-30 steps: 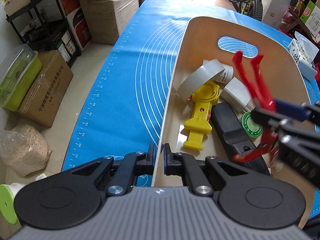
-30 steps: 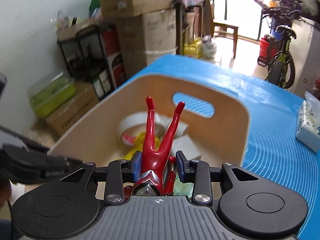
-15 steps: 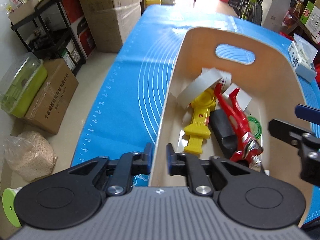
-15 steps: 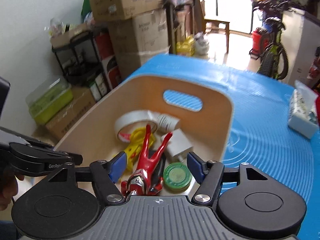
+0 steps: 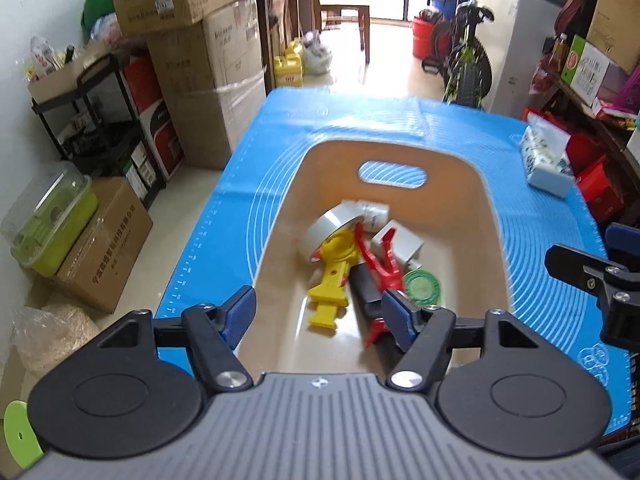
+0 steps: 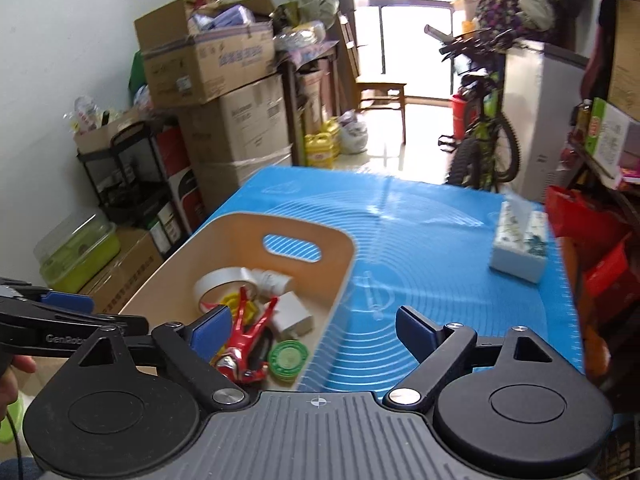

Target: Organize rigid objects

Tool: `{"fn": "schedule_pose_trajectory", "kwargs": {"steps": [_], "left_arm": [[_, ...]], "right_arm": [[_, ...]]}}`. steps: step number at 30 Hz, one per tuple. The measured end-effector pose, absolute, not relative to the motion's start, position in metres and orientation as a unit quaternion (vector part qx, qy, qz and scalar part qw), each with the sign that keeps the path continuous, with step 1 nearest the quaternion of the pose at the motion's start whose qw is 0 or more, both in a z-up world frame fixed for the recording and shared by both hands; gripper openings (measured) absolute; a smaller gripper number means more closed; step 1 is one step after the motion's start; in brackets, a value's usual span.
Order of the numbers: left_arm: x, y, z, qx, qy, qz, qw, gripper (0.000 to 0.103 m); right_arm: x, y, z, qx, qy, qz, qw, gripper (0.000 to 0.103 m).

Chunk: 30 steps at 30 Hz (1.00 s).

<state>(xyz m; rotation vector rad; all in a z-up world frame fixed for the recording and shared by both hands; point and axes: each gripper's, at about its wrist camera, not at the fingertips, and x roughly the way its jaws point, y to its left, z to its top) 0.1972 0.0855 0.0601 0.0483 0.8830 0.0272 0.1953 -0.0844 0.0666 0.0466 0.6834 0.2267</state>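
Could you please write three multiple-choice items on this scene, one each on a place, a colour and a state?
1. Where does the red figure lie?
A. on the blue mat
B. inside the wooden bin
C. on the tissue pack

2. What colour is the round tin beside the figure?
A. green
B. orange
C. white

3. How does the right gripper stand?
A. shut on the figure
B. shut on the bin's wall
C. open and holding nothing

Answers:
1 B: the figure rests among the tape roll and yellow toy in the bin.
2 A: its lid shows green in both views.
3 C: its jaws are opening wide with nothing pressed between the pads; the figure lies below them.
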Motion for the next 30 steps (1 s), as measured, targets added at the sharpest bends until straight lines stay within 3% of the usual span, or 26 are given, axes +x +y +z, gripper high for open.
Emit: {"fn": "schedule_pose_trajectory", "kwargs": {"steps": [17,30], "left_arm": [[0.111,0.011,0.109,0.043,0.362,-0.018,0.931,0.071],[0.058,-0.02,0.102,0.048,0.34,-0.022,0.939,0.071]], "right_arm": [[0.1,-0.156,0.108,0.031,0.292,0.056,0.954,0.091],[0.027,-0.193,0.098,0.058,0.266,0.028,0.962,0.091]]}}
